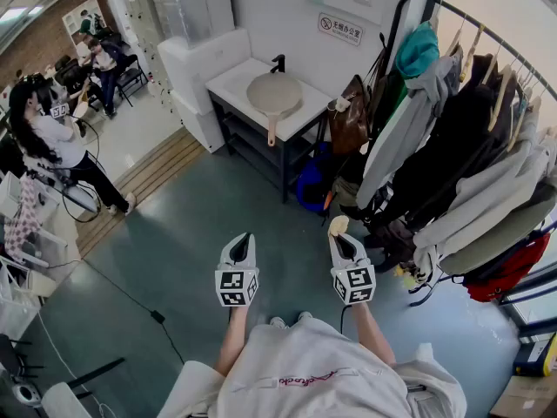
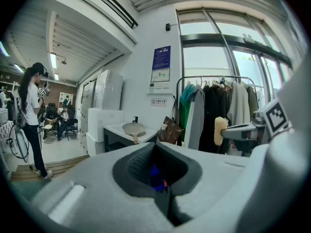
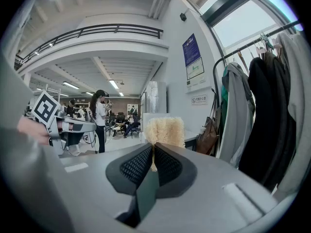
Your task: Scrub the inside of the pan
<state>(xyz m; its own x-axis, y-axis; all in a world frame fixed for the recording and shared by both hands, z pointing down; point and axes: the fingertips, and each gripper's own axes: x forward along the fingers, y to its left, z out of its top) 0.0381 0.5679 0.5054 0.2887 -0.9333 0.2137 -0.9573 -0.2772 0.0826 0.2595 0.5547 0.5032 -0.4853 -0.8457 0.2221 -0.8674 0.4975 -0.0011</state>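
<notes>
Because scrubbing is not yet starting, left gripper: clenching on nothing, hanging low at 7 o'clock, probably meant for steadying the handle.
Pan: lying on the white table at 12 o'clock, well apart from both grippers, handle pointing at 6; inside is looking empty.
Right gripper: grasping the yellow scrubber, which is sticking out forward for rubbing.

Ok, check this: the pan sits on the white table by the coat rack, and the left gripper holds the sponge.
One thing is wrong: the gripper. The sponge is clamped in the right gripper, as the right gripper view shows. The left gripper is shut with no sponge in it. The pan does sit on the white table by the coat rack.
</notes>
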